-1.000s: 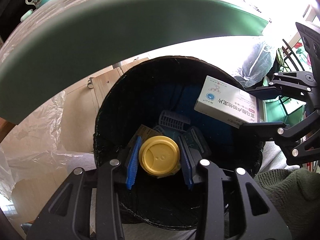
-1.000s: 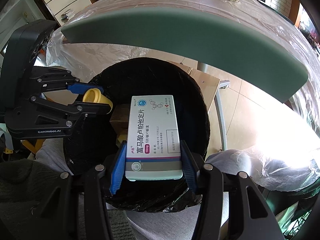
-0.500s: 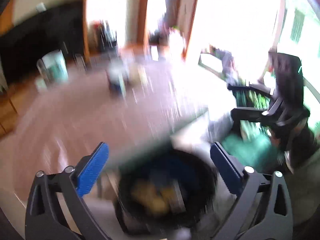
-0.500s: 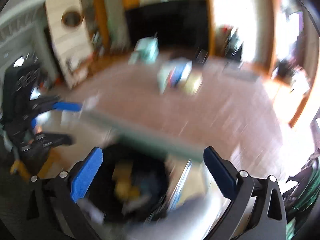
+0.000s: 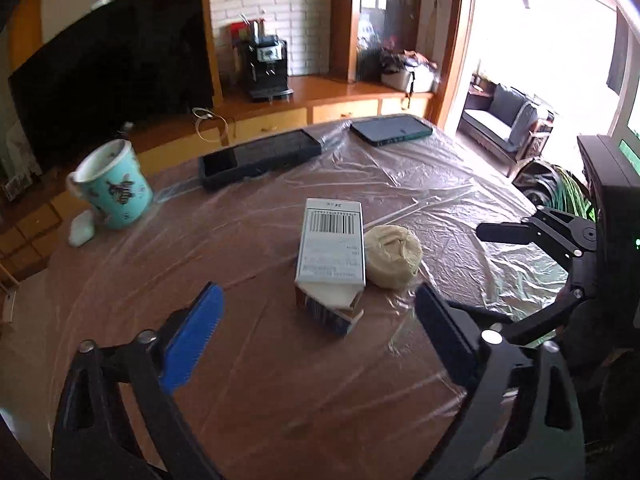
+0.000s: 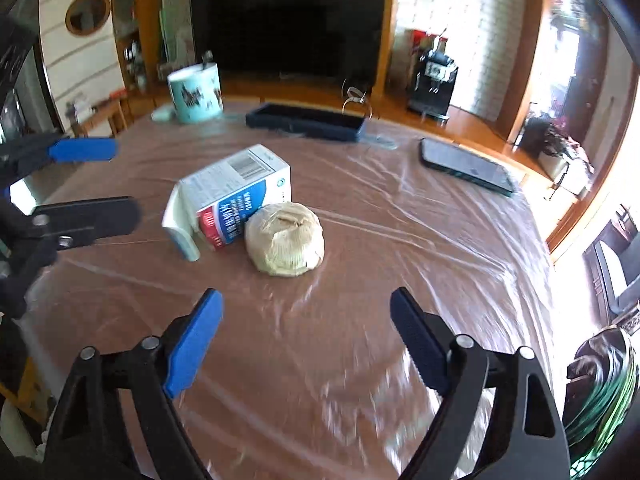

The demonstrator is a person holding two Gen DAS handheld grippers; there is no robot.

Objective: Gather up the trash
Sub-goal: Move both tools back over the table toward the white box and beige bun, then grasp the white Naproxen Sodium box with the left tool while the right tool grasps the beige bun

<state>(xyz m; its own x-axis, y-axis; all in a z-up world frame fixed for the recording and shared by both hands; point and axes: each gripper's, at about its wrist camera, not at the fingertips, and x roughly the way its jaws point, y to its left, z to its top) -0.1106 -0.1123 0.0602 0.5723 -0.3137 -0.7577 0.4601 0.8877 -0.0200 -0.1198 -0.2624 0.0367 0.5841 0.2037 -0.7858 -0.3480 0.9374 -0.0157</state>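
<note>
**Table stock: two trash items, both grippers empty**

- Carton (image 5: 331, 250): white box with a barcode on its upper face and blue-and-red print on its side, lying near the middle of the table (image 5: 260, 380). One end flap hangs open toward the cameras. It lies ahead of the left gripper (image 5: 316, 330).
- Paper wad (image 6: 285, 239): beige, crumpled into a rough ball, touching or just beside the carton's right side. It lies ahead of the right gripper (image 6: 306, 328).
- Left gripper: jaws spread wide, blue pads bare, nothing between them; held above the table, short of the carton.
- Right gripper: jaws likewise spread wide and holding nothing; above the table, short of the wad.
- Table: brown top under wrinkled clear plastic sheeting.
- Mug (image 5: 114, 188): teal and white with a dark pattern, at the far left of the table; a small pale object rests beside its base.
- Dark tray (image 5: 260, 158): long, rectangular, at the far edge.
- Phone (image 5: 392, 129): dark, flat, at the far right edge.
- Television (image 6: 288, 20) and coffee machine (image 5: 266, 66): on the wooden unit behind the table.
</note>
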